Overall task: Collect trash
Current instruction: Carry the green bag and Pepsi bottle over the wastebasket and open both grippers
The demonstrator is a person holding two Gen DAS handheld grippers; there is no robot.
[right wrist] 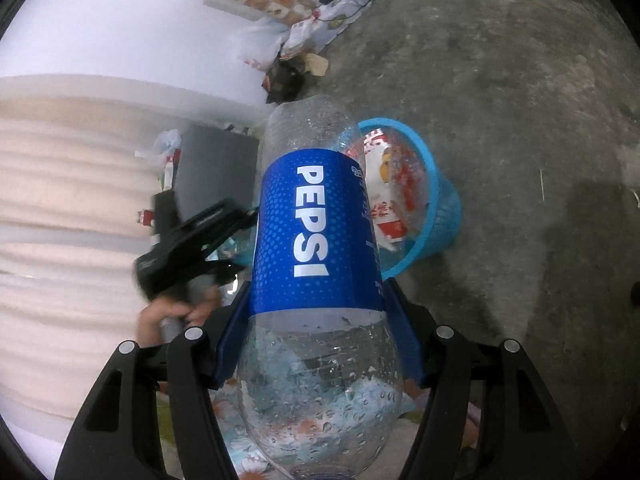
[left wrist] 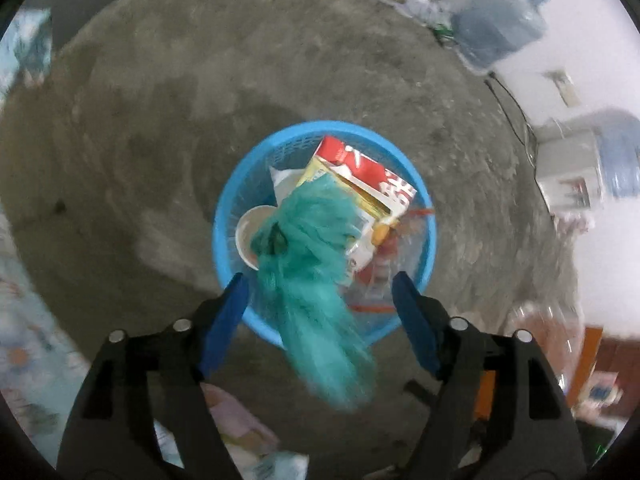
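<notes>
Now, from the left wrist view, a blue plastic basket (left wrist: 325, 232) is seen at the centre of the frame, standing on a grey concrete floor (left wrist: 160, 120). It is already crowded with trash: a red and white carton (left wrist: 366, 172) printed with large characters too blurred to be read, a pale cup (left wrist: 250, 236), and crumpled wrappers. A bundle of teal netting (left wrist: 316, 280) is draped from the basket's middle down over its near rim, blurred at its lower end. The left gripper (left wrist: 320, 292) is spread wide above the rim; neither blue pad is seen pressing on the netting, so it appears to have been let go into the basket.

In the right wrist view, a clear plastic bottle (right wrist: 320, 240) fills the centre of the frame, pinched at its blue label between the pads of the right gripper (right wrist: 316, 316). "PEPSI" is printed on the label in white capitals. Droplets are seen inside the bottle. The basket is partly hidden behind the bottle, right of centre, and the left gripper is glimpsed at centre left.

The drop-off step is judged to be in hand. Next, the bottle would need to be carried over the basket's opening and released.
</notes>
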